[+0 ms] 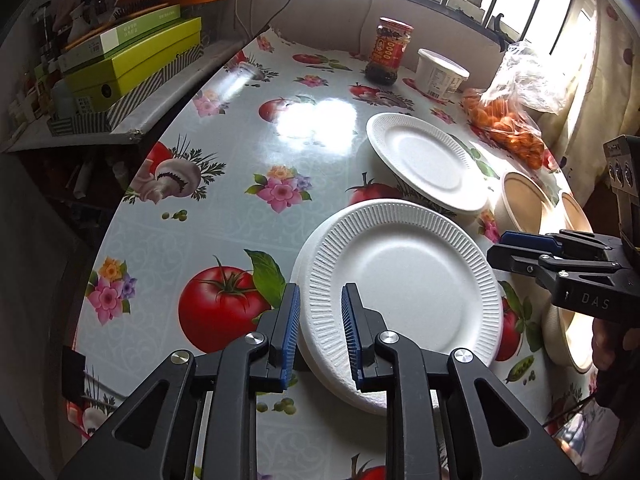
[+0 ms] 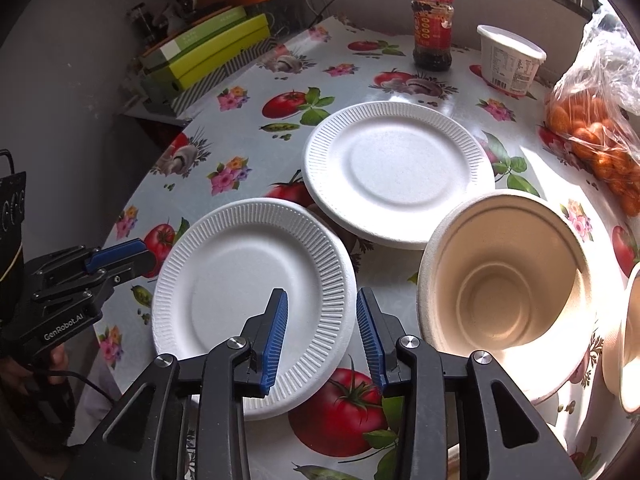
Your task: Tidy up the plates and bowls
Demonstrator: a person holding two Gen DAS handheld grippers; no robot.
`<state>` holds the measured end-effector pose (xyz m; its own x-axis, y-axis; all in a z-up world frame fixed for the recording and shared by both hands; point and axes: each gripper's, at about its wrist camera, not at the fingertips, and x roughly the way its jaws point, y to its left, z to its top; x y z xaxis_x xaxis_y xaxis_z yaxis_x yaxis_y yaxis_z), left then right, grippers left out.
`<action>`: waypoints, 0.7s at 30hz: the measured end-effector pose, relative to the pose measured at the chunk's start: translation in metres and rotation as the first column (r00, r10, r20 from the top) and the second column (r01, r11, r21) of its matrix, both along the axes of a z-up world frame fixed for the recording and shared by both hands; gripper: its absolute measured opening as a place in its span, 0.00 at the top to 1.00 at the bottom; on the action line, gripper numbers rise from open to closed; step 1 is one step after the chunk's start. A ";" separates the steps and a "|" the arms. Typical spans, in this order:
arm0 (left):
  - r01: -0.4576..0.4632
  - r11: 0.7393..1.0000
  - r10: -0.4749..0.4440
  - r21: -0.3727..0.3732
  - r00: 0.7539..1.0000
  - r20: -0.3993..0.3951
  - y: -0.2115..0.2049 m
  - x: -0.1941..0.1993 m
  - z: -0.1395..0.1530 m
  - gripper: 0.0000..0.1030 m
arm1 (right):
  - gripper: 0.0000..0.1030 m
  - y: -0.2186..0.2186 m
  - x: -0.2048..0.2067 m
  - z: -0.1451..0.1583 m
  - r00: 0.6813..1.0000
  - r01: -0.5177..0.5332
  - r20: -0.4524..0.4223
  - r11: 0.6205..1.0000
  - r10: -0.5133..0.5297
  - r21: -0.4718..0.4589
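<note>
A white foam plate (image 1: 400, 280) (image 2: 252, 292) lies near me on the flowered tablecloth, on top of a second white plate whose rim shows beneath it. My left gripper (image 1: 320, 292) straddles its near-left rim, pads apart and not pressing. My right gripper (image 2: 322, 294) straddles its right rim, also open. Each gripper shows in the other's view: the right gripper (image 1: 516, 248) and the left gripper (image 2: 120, 256). Another white plate (image 1: 428, 160) (image 2: 396, 172) sits farther back, slightly raised. A beige bowl (image 2: 508, 292) (image 1: 520, 200) stands to the right, and a second bowl (image 2: 630, 340) is at the right edge.
A sauce jar (image 2: 432, 28), a white tub (image 2: 510, 60) and a bag of orange fruit (image 2: 592, 136) stand along the far and right side. Green boxes (image 2: 216, 52) are stacked on a shelf past the table's left edge. A hand (image 2: 24, 372) holds the left gripper.
</note>
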<state>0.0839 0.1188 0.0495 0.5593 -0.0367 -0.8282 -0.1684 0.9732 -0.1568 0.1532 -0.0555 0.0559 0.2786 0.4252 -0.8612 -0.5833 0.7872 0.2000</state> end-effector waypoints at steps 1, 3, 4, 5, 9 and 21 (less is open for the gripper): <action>0.002 1.000 -0.002 0.002 1.000 0.003 0.000 0.002 0.002 0.78 | 0.64 -0.001 0.001 0.003 1.000 -0.001 0.007 1.000 0.001 0.002; 0.004 1.000 -0.005 0.004 1.000 0.012 -0.001 0.006 0.006 0.78 | 0.64 -0.002 0.003 0.008 1.000 0.001 0.013 1.000 -0.001 0.013; 0.007 1.000 -0.007 0.005 1.000 0.015 -0.002 0.009 0.008 0.78 | 0.64 -0.003 0.005 0.010 1.000 0.003 0.017 1.000 -0.003 0.015; 0.008 1.000 -0.008 0.003 1.000 0.018 -0.002 0.011 0.010 0.78 | 0.64 -0.004 0.006 0.013 1.000 0.006 0.024 1.000 -0.006 0.016; 0.017 1.000 -0.017 -0.003 0.999 0.028 -0.003 0.020 0.018 0.78 | 0.64 -0.008 0.011 0.021 0.999 0.014 0.029 0.999 -0.015 0.035; 0.020 1.000 -0.019 -0.017 0.997 0.071 -0.004 0.057 0.043 0.78 | 0.64 -0.040 0.052 0.071 0.987 0.068 0.145 0.996 -0.077 0.064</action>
<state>0.1408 0.1150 0.0923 0.6156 -0.0627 -0.7855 -0.1369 0.9732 -0.1850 0.2050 -0.0959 0.1267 0.4319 0.4475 -0.7831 -0.5517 0.8179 0.1631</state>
